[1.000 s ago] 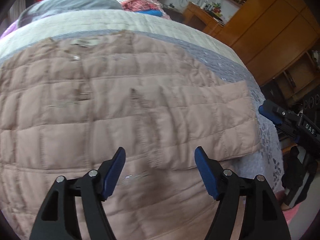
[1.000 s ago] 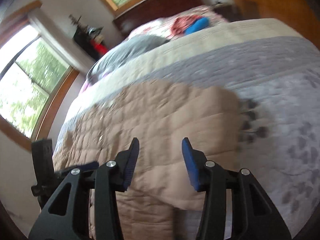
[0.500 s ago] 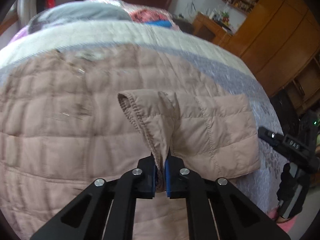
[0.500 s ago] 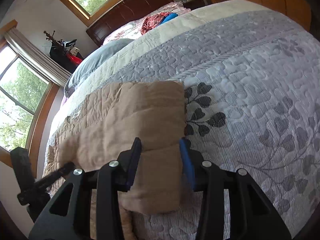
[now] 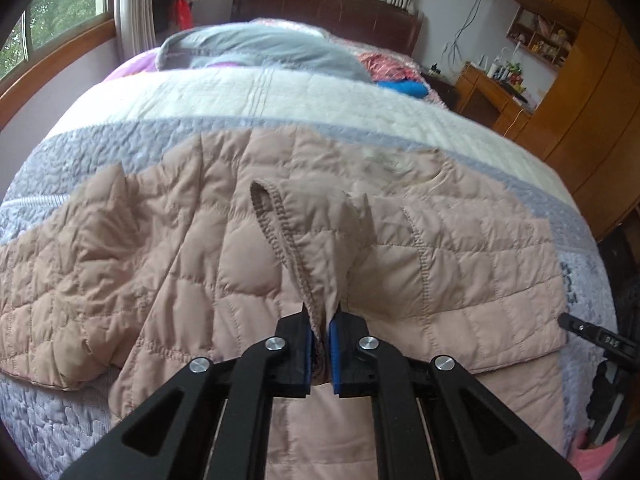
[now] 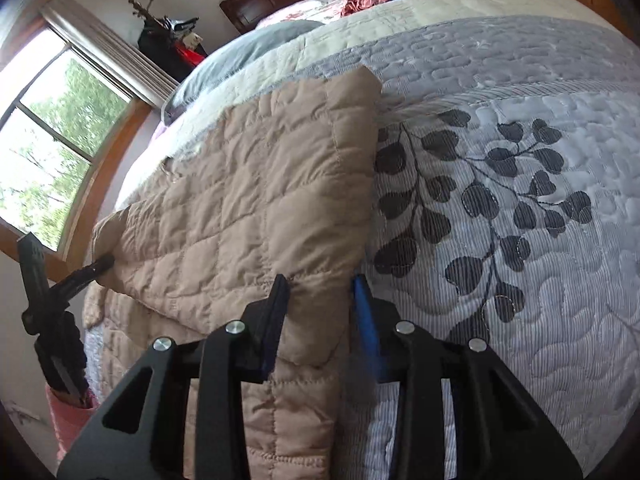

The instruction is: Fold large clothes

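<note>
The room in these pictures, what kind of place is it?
Most likely a home bedroom: a large bed with a quilted bedspread and a dark wooden headboard, a grey pillow, and wooden cabinets beside it.

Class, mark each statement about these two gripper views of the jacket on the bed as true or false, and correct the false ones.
1. The left gripper is shut on the jacket. True.
2. The right gripper is clamped tight, its fingers touching each other. False: its fingers stand apart, with the jacket's edge between them.
3. The jacket lies on a bedspread with a dark leaf print. True.
4. The jacket is bright green. False: it is a quilted beige-pink.
5. A grey pillow lies near the headboard. True.
</note>
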Demonstrator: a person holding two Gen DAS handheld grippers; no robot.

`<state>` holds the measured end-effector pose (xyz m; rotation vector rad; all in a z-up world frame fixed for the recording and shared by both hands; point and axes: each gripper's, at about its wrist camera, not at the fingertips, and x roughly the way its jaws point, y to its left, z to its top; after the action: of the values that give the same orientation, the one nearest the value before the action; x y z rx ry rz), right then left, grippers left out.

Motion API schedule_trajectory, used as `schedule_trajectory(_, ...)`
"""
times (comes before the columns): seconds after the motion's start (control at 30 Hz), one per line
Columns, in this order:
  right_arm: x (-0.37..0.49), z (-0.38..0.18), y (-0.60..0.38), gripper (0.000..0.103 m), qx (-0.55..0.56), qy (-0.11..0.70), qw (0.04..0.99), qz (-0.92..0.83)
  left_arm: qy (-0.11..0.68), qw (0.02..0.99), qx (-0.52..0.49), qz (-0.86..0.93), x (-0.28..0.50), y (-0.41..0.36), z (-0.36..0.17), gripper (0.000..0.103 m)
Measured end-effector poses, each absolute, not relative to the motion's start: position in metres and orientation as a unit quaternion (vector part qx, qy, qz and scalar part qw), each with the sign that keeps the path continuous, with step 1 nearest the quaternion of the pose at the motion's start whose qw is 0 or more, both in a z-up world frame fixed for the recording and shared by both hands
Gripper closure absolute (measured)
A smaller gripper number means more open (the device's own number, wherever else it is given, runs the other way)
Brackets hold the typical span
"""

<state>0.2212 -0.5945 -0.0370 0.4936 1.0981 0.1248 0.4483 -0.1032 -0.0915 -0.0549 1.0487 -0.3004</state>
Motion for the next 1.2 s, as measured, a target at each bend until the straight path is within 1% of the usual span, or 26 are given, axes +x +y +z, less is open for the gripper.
schedule_trajectory(0.1, 0.225, -0.043, -0.589, 0.070, 0.221, 0.527, 0.819, 0.054, 0.514, 0.847, -0.023, -0.133, 0.449, -0.091, -0.115, 0.095)
schedule_trajectory(0.2, 0.227, -0.053, -0.591, 0.070, 0.221, 0.533, 0.815, 0.052, 0.509, 0.851, -0.013, -0.130, 0.450, -0.094, -0.130, 0.092)
schedule_trajectory(0.3, 0.228, -0.054, -0.588, 0.070, 0.212, 0.534, 0.817, 0.049, 0.498, 0.858, -0.001, -0.129, 0.445, -0.096, -0.132, 0.090)
schedule_trajectory(0.37, 0.228, -0.049, -0.586, 0.069, 0.205, 0.530, 0.821, 0.046, 0.505, 0.853, -0.019, -0.131, 0.446, -0.090, -0.131, 0.088)
schedule_trajectory(0.4, 0.227, -0.043, -0.587, 0.065, 0.208, 0.527, 0.823, 0.042, 0.512, 0.848, -0.035, -0.132, 0.447, -0.084, -0.127, 0.085)
schedule_trajectory(0.43, 0.224, -0.037, -0.588, 0.065, 0.209, 0.523, 0.825, 0.039, 0.515, 0.846, -0.048, -0.129, 0.445, -0.077, -0.122, 0.081)
schedule_trajectory(0.47, 0.221, -0.024, -0.586, 0.064, 0.199, 0.511, 0.835, 0.032, 0.509, 0.850, -0.057, -0.124, 0.445, -0.071, -0.114, 0.078)
schedule_trajectory(0.5, 0.219, -0.011, -0.585, 0.060, 0.188, 0.498, 0.846, 0.024, 0.496, 0.859, -0.061, -0.114, 0.443, -0.065, -0.103, 0.071)
schedule_trajectory(0.53, 0.218, 0.007, -0.584, 0.059, 0.174, 0.482, 0.859, 0.012, 0.482, 0.868, -0.060, -0.105, 0.442, -0.061, -0.093, 0.070)
schedule_trajectory(0.63, 0.241, 0.024, -0.572, 0.059, 0.161, 0.491, 0.856, 0.023, 0.473, 0.871, -0.058, -0.120, 0.445, -0.073, -0.074, 0.072)
schedule_trajectory(0.7, 0.266, 0.020, -0.562, 0.059, 0.164, 0.510, 0.844, 0.037, 0.480, 0.864, -0.050, -0.140, 0.452, -0.094, -0.071, 0.072)
schedule_trajectory(0.87, 0.332, -0.011, -0.552, 0.058, 0.149, 0.546, 0.824, 0.003, 0.502, 0.854, -0.007, -0.134, 0.479, -0.140, -0.096, 0.072)
schedule_trajectory(0.93, 0.345, -0.030, -0.553, 0.061, 0.154, 0.563, 0.812, -0.008, 0.518, 0.846, 0.002, -0.127, 0.492, -0.147, -0.112, 0.070)
schedule_trajectory(1.03, 0.348, -0.046, -0.556, 0.062, 0.154, 0.569, 0.808, -0.009, 0.524, 0.841, -0.001, -0.135, 0.500, -0.146, -0.125, 0.070)
schedule_trajectory(1.13, 0.340, -0.036, -0.556, 0.062, 0.148, 0.559, 0.816, -0.004, 0.528, 0.838, -0.013, -0.134, 0.496, -0.139, -0.118, 0.070)
schedule_trajectory(1.2, 0.326, -0.022, -0.553, 0.061, 0.159, 0.548, 0.821, 0.017, 0.514, 0.848, -0.011, -0.131, 0.483, -0.132, -0.104, 0.070)
